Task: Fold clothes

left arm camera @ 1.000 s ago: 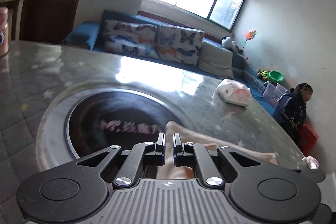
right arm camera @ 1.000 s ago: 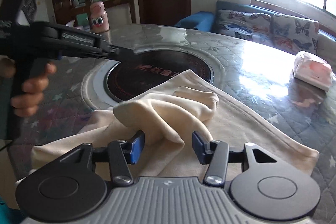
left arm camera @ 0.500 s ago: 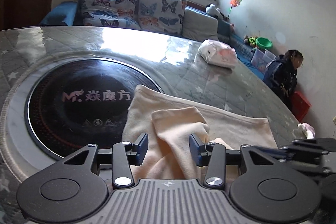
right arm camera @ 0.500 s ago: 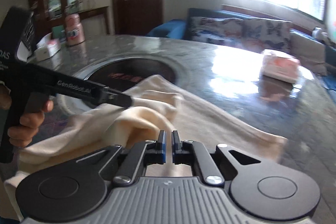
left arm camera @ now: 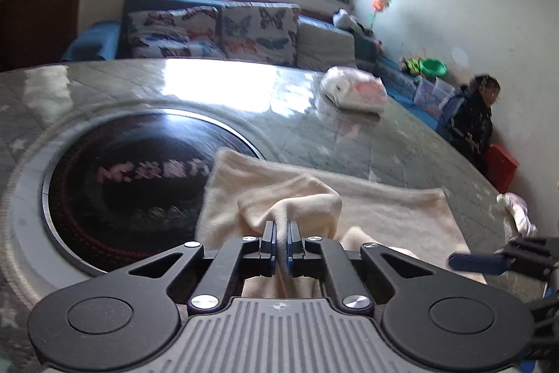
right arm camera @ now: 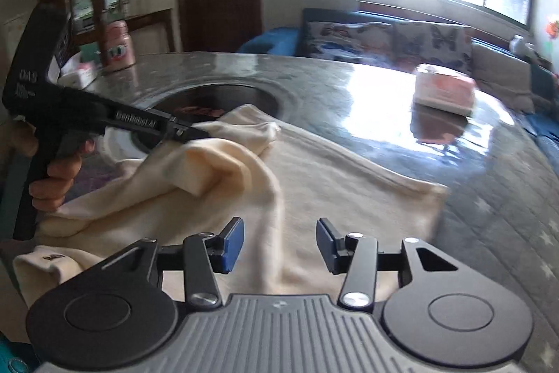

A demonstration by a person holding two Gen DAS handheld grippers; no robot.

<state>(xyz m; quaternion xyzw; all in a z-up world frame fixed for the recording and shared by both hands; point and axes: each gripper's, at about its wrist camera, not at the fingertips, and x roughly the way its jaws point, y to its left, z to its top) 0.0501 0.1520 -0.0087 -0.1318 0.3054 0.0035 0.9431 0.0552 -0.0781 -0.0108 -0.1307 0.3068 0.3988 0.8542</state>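
A cream garment (left arm camera: 367, 208) lies spread on the round marble-patterned table (left arm camera: 401, 142), its far edge lapping over the rim of the dark circular cooktop (left arm camera: 122, 180) set into the table's middle. The left gripper (left arm camera: 282, 242) is clenched on a raised fold of the garment, the cloth running as a thin ridge between its two blue pads and bunching up just beyond them, on the side of the garment nearest the cooktop. In the right wrist view a hand (right arm camera: 52, 177) holds that gripper's black handle, and its tip meets a lifted sleeve-like part of the cloth at the cooktop's near rim. The right gripper (right arm camera: 279, 245) hangs released over the flat part of the garment, pads well apart with only cloth showing between them, farther from the cooktop than the left one. Beyond the cooktop, toward the window, a white and pink tissue pack (right arm camera: 443, 90) sits on the table, well apart from the garment. A pink jar with cartoon eyes (right arm camera: 118, 46) stands at the table's far edge behind the cooktop. A person (left arm camera: 471, 117) in dark clothes sits by the wall past the table.
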